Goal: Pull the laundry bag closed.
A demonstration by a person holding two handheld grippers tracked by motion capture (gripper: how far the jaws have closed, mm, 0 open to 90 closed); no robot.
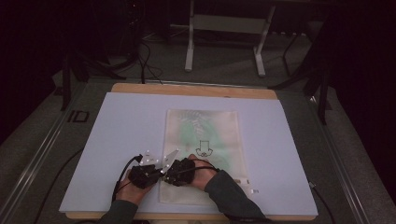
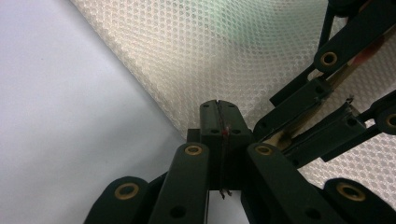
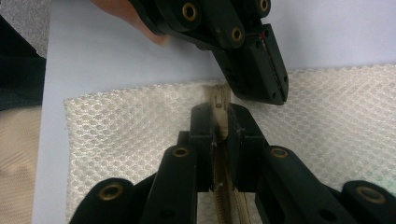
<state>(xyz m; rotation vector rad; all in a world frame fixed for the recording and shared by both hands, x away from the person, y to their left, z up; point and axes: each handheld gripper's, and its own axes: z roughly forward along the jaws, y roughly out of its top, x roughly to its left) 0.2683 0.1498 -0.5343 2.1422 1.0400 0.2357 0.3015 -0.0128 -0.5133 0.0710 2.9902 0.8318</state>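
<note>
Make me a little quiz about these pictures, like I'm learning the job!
1. True or false: the white mesh bag lies on a red board.
2. What runs between the jaws of the right gripper: A a beige zip, B a metal spoon, C a thick rope?
3. How do the jaws of the left gripper stand?
Key: 1 false, the flat board is pale blue; 2 A; 3 shut.

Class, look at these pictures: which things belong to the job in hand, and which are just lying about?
In the job:
mesh bag
zip
left gripper, shut
right gripper, closed on the zip

Lying about:
white board
table frame
floor cables
</note>
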